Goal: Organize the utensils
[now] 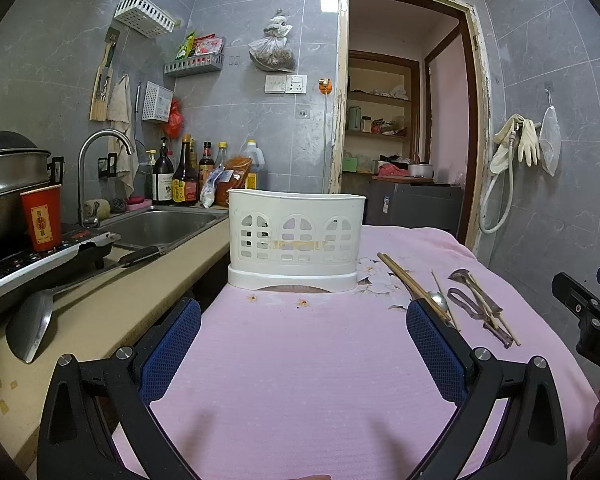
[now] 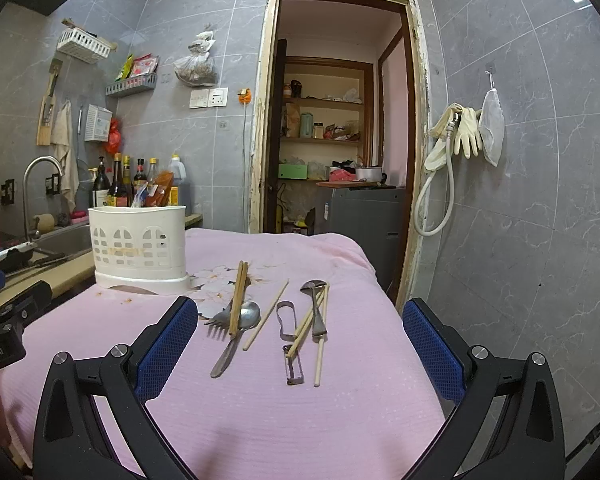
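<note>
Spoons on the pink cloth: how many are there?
2. One spoon lies beside the fork under a chopstick pair; the other spoon lies farther right among loose chopsticks. None looks hidden.

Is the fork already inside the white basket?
No, the fork lies on the pink cloth under a pair of chopsticks, outside the white basket.

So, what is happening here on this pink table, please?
A person holds two grippers above the pink cloth and is about to sort utensils. Both the left gripper and the right gripper are open and hold nothing. The white utensil holder stands upright at the far side. Chopsticks, a fork, two spoons, and a peeler lie loose in front of the right gripper. Nothing is picked up yet.
</note>
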{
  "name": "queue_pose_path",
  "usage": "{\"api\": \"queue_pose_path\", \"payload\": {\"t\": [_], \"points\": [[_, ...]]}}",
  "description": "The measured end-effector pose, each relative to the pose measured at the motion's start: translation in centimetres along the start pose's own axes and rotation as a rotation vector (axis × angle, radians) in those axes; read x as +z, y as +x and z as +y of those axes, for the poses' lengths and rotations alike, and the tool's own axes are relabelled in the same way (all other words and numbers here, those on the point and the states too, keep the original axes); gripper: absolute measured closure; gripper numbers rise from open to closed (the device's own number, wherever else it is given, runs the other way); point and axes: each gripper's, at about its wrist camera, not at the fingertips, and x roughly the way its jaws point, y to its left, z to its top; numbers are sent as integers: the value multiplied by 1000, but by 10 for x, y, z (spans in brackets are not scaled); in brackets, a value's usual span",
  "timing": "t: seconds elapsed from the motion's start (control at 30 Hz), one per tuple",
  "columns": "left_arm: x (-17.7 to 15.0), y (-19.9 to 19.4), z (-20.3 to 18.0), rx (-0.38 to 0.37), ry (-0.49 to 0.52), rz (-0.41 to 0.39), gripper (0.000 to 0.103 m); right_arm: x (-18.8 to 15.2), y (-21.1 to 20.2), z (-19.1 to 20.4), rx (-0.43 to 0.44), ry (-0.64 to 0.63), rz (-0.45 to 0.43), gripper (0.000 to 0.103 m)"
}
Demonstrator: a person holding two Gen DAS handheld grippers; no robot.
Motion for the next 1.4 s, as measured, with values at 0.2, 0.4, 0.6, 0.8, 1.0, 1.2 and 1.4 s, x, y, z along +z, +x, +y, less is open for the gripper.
{"api": "queue_pose_path", "payload": {"t": [0.2,0.4,0.6,0.8,1.0,1.2,1.4], "points": [[0,0,0,-1,0,2,2,-1,0,1,2,-1,2,0],[-2,1,0,-2,-2,6,2,-1,0,2,1,-2,2,0],[-3,1,0,-3,-3,9,2,-1,0,2,1,-2,3,0],[-3,1,0,-3,-3,9,2,-1,0,1,2,0,5,0],[-2,1,1,-3,-8,9,2,-2,4,7,2,3,6,0],[-1,0,3,-1,-16,14,2,-5,3,3,-1,8,11,0],[-1,-1,3,0,-16,14,2,-5,2,1,1,9,9,0]]}}
